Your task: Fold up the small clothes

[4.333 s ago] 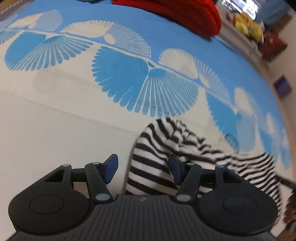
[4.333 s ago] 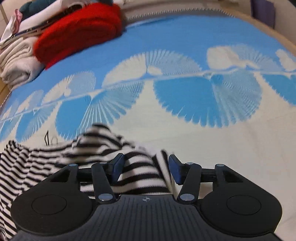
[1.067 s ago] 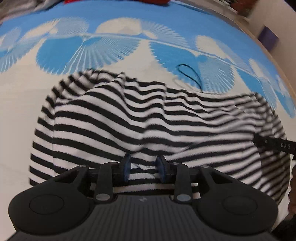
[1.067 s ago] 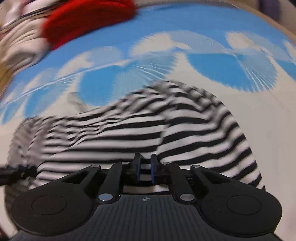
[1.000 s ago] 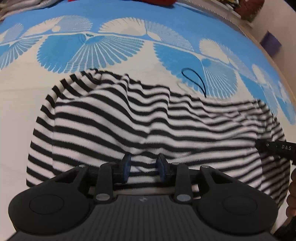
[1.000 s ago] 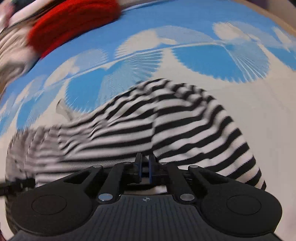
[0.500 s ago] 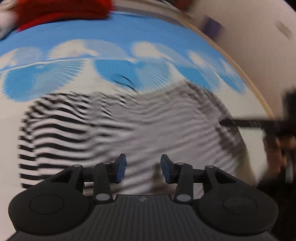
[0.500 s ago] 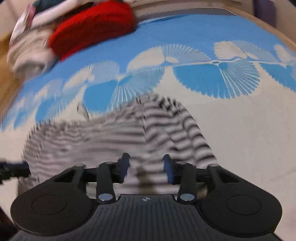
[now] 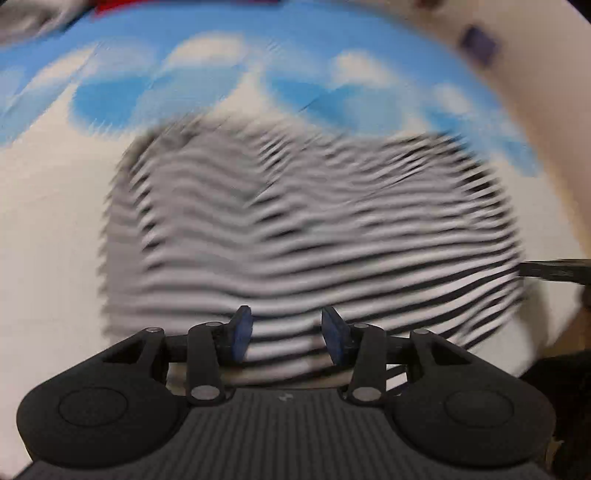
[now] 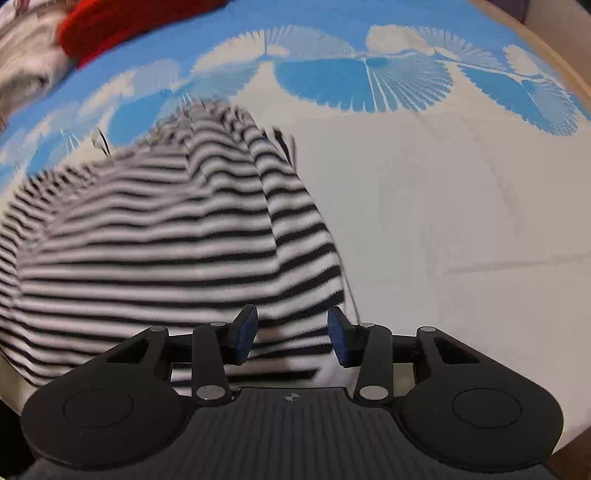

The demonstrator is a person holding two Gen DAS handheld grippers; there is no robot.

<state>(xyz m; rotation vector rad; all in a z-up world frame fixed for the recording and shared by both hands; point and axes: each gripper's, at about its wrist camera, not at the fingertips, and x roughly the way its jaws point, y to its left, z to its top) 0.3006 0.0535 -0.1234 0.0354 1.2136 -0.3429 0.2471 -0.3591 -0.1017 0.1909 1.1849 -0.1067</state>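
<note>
A black-and-white striped garment (image 9: 314, 229) lies spread on a blue-and-cream patterned blanket (image 9: 44, 221); the left wrist view is blurred by motion. My left gripper (image 9: 284, 332) hovers over the garment's near edge with its blue pads apart, its jaws closing a little, and no cloth pinched between them. In the right wrist view the striped garment (image 10: 166, 240) fills the left half. My right gripper (image 10: 291, 334) is open above its near right corner, holding nothing. Part of the right gripper's black body (image 9: 554, 271) shows at the far right of the left wrist view.
A red knit garment (image 10: 129, 18) and a pile of pale clothes (image 10: 26, 66) sit at the blanket's far left. A purple object (image 9: 480, 38) stands beyond the blanket's far edge. Bare cream blanket (image 10: 461, 221) stretches to the right of the garment.
Both grippers were shut on the striped garment's near edge; they have let go, opened and drawn back. The garment now lies flat on the blanket.
</note>
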